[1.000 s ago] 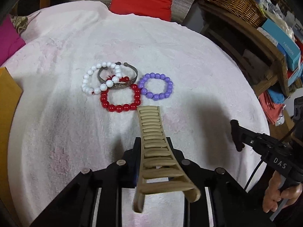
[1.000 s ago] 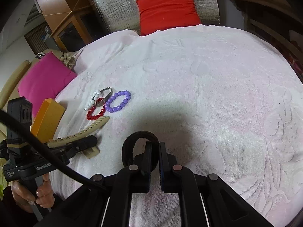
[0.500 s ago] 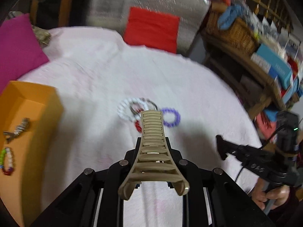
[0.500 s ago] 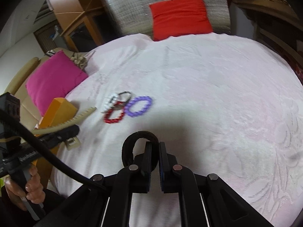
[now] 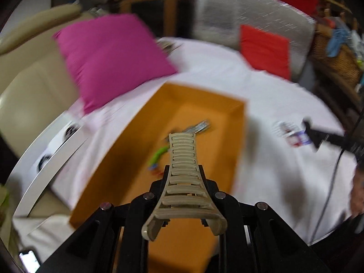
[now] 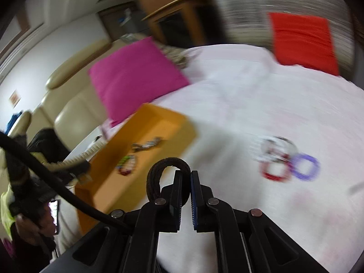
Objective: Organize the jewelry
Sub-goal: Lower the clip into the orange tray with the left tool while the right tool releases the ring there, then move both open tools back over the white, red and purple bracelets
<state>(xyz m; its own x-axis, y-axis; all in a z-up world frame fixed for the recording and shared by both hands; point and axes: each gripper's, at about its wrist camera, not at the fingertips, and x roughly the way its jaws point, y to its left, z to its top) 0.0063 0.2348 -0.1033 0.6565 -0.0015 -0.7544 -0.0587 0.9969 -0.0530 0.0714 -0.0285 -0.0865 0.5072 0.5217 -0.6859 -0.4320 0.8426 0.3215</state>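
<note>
A: Over the orange box (image 5: 236, 122), your left hand-held gripper (image 5: 182, 175) is clamped on the beige hair claw (image 5: 183, 159).

B: And your right hand-held gripper (image 6: 186, 182), beside the box, pinches the black hair tie (image 6: 159, 170); bead bracelets (image 6: 286, 161) lie on the white surface (image 6: 273, 113).

The left gripper (image 5: 183, 173) tilts downward above the orange box (image 5: 145, 136), its jaws clamped on a beige hair claw (image 5: 183, 182). The right gripper (image 6: 186, 182), to the right of that box, pinches a black hair tie (image 6: 157, 173).
</note>
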